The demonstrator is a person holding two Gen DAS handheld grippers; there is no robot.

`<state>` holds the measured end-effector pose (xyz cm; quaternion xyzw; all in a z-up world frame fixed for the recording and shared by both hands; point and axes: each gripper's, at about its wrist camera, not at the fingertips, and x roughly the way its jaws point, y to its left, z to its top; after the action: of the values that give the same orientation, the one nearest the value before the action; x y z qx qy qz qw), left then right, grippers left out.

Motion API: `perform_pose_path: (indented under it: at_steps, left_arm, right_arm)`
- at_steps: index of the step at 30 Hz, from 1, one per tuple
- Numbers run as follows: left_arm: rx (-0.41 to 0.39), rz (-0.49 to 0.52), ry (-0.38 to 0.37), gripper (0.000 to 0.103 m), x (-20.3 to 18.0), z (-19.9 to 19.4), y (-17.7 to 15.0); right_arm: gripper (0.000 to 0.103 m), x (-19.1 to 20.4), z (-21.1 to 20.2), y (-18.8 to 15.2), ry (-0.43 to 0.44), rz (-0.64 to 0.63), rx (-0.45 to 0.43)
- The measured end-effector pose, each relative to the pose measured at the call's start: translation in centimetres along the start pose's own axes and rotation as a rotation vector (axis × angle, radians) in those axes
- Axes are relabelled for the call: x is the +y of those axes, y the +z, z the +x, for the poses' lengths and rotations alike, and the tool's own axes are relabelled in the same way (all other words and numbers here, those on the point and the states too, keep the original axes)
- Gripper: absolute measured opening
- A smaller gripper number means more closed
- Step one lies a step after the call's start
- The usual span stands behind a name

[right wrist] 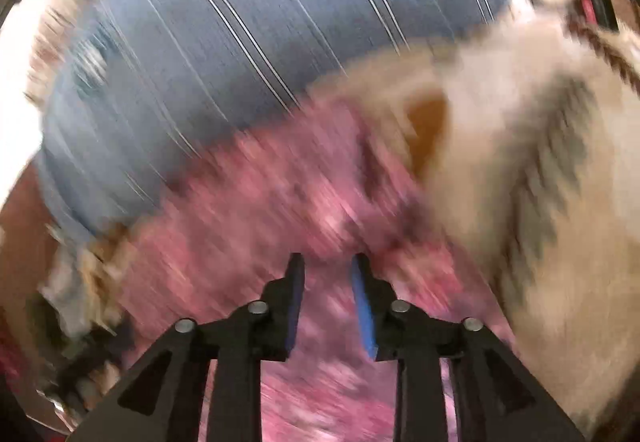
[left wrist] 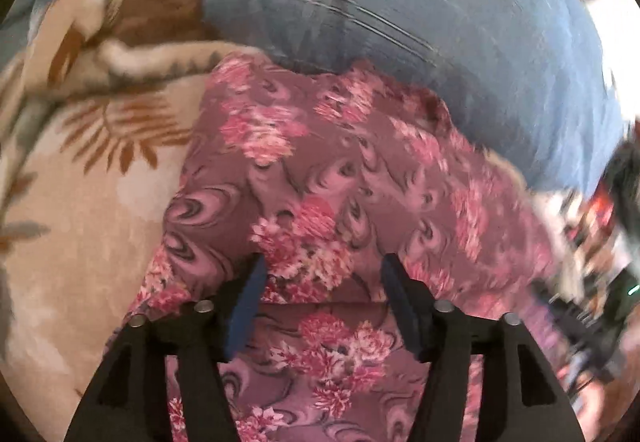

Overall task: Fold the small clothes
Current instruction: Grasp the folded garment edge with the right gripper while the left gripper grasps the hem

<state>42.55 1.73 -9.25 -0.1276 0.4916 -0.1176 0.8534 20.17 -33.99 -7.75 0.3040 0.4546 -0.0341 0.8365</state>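
A pink and mauve floral garment lies spread on a blue sheet, with a fold edge running across it near my fingers. My left gripper hangs just above it, jaws wide apart and nothing between the blue pads. In the right wrist view the same garment is a pink smear of motion blur. My right gripper points down at it with a narrow gap between its pads. No cloth is pinched there.
A beige blanket with brown leaf print lies bunched to the left of the garment and shows at the right in the other view. Blue striped sheet stretches beyond. Dark blurred clutter sits at the right edge.
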Motion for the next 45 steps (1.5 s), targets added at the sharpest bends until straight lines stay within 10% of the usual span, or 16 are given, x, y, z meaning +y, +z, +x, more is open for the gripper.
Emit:
perform_pose_path:
  at_steps: [9,24,32,39,42,45]
  left_arm:
    - [0.072,0.096,0.045,0.065,-2.4,-4.4,-5.1]
    - [0.149,0.032,0.043,0.067,7.0,-20.1,-15.5]
    - [0.28,0.035,0.034,0.067,7.9,-19.8,-21.0]
    - [0.398,0.054,0.016,0.066,7.1,-16.8,-23.8]
    - [0.389,0.1,0.052,0.057,6.5,-16.5,-24.2]
    - [0.414,0.088,0.054,0.027,6.9,-16.1,-24.4]
  right_arm:
    - [0.023,-0.2,-3.8,-3.9,0.009,-0.072,0.122]
    - [0.026,-4.1,-12.9,-12.6,-0.018,-0.149,0.145]
    - [0.043,-10.1,-17.7,-13.5,-0.121,-0.054,0.065]
    - [0.049,-11.8,-16.5,-15.5,0.026,0.006,0.142]
    - [0.054,-11.2,-16.4,-15.9,0.067,-0.037,0.177]
    - [0.054,-11.1,-16.2,-16.6,0.093,-0.085,0.237]
